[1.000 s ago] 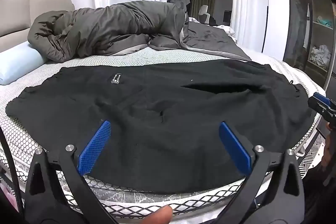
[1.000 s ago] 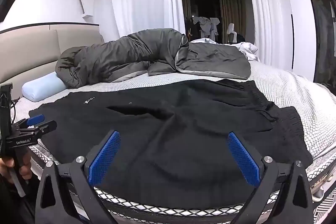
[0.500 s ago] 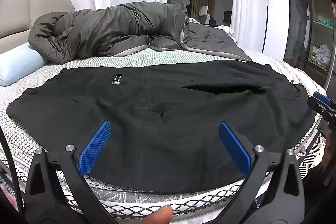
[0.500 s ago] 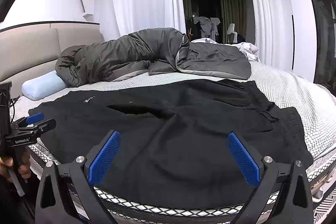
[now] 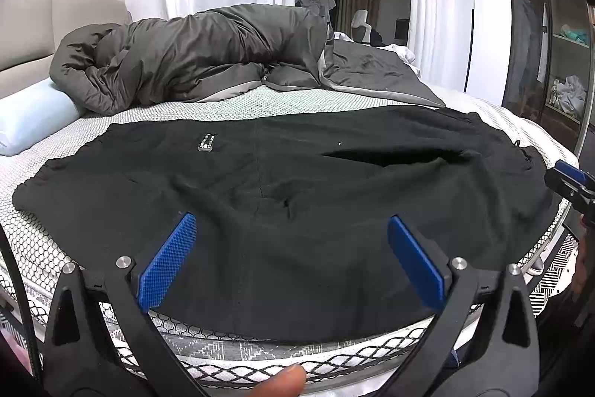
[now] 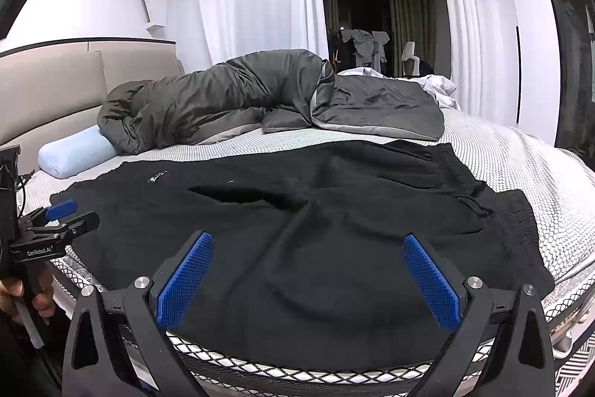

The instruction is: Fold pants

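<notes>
The left gripper [image 5: 288,253] is closest, at the near edge of the bed [image 5: 55,144]. Its jaws are wide open and hold nothing. The right gripper [image 6: 306,276] sits the same way, a bit further right along that edge. Its jaws are wide open too, with nothing in them.

Just past both grippers lie the black pants [image 5: 297,196], spread out on the bed. It looks like they are laid one leg on top of the other, but I can't be sure. They are still long, with no fold across them yet. So the job looks like it is only starting, and the folds across are still to do.

The pants run long from left to right. The waist with its string [image 6: 470,201] is at the right end. The leg ends point left, toward the blue pillow [image 6: 74,151].

Far behind them is a bunched-up grey blanket [image 6: 230,99].
</notes>
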A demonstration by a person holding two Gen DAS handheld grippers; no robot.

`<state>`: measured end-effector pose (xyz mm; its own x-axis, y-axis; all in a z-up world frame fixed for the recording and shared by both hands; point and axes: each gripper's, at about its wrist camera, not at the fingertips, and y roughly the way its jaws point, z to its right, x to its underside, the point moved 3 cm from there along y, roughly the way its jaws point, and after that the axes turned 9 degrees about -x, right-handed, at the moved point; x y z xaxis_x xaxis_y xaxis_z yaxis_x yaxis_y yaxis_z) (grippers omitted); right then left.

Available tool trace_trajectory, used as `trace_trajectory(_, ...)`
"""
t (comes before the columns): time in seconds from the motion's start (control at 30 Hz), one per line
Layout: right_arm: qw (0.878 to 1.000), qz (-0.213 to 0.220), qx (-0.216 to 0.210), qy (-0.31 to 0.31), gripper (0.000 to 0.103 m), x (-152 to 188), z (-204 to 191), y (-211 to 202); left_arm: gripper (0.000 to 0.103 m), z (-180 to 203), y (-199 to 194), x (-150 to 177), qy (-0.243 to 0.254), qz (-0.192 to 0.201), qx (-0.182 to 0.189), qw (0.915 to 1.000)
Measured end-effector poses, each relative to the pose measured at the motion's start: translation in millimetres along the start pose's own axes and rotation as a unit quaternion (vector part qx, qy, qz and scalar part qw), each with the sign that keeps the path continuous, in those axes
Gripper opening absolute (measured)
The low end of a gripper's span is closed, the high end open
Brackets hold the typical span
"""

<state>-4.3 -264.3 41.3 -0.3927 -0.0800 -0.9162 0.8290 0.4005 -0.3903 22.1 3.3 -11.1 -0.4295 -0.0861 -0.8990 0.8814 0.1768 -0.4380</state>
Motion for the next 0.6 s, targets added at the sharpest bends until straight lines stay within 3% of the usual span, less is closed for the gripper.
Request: trace_trajectory(0.6,1.000,-0.001,0.001,0.000,0.103,-0.8,-0.1,-0.6,0.102,0.8,0.0,-0.3,0.002,0.000,-0.001,1.0000)
